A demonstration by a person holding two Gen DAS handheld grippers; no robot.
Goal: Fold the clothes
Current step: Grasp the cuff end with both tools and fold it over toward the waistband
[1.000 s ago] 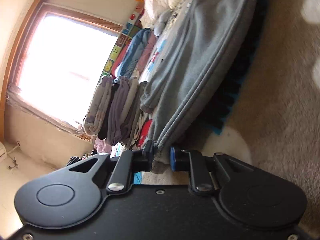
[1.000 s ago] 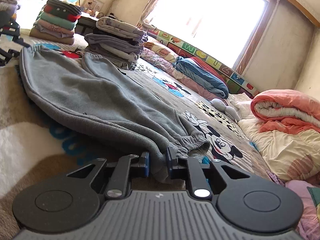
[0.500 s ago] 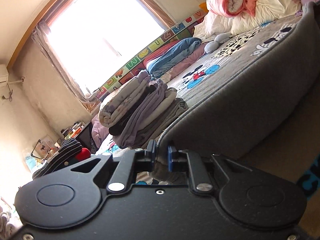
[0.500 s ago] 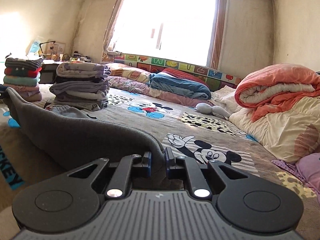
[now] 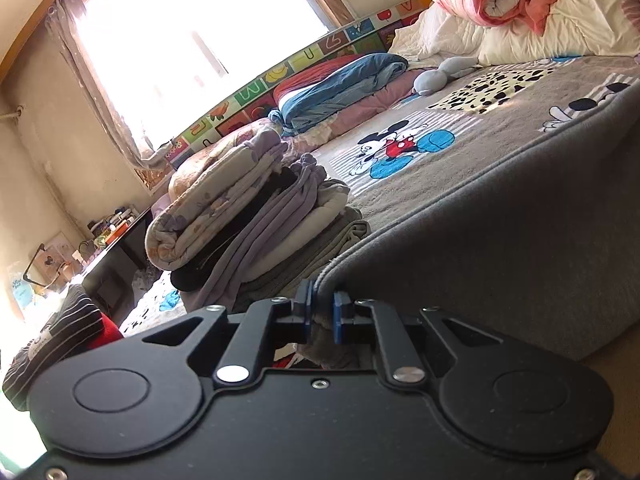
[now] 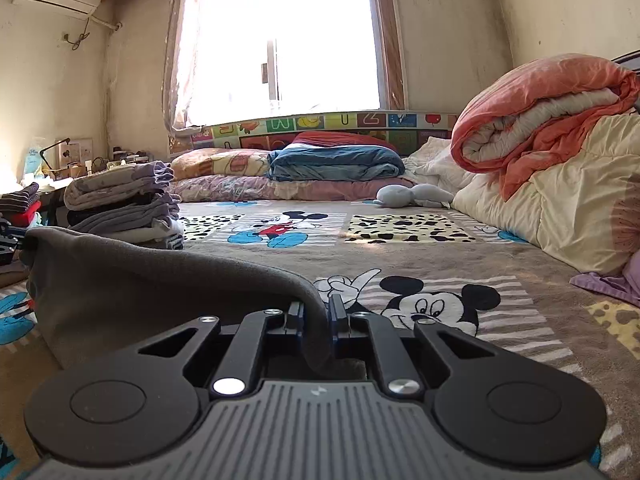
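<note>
Both claws, left (image 5: 321, 314) and right (image 6: 317, 318), pinch an end of the grey pants (image 5: 500, 248), raised taut over the bed (image 6: 400, 256). This looks like mid-fold; next, carry both ends evenly across and lay them down.

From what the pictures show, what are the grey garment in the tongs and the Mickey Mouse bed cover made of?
The grey garment looks like thick matte knit, probably cotton fleece: it drapes in soft, heavy folds between the left tongs and the right tongs. The Mickey Mouse bed cover seems a printed plush or flannel fabric with a short fuzzy nap; the fibre cannot be told.
</note>
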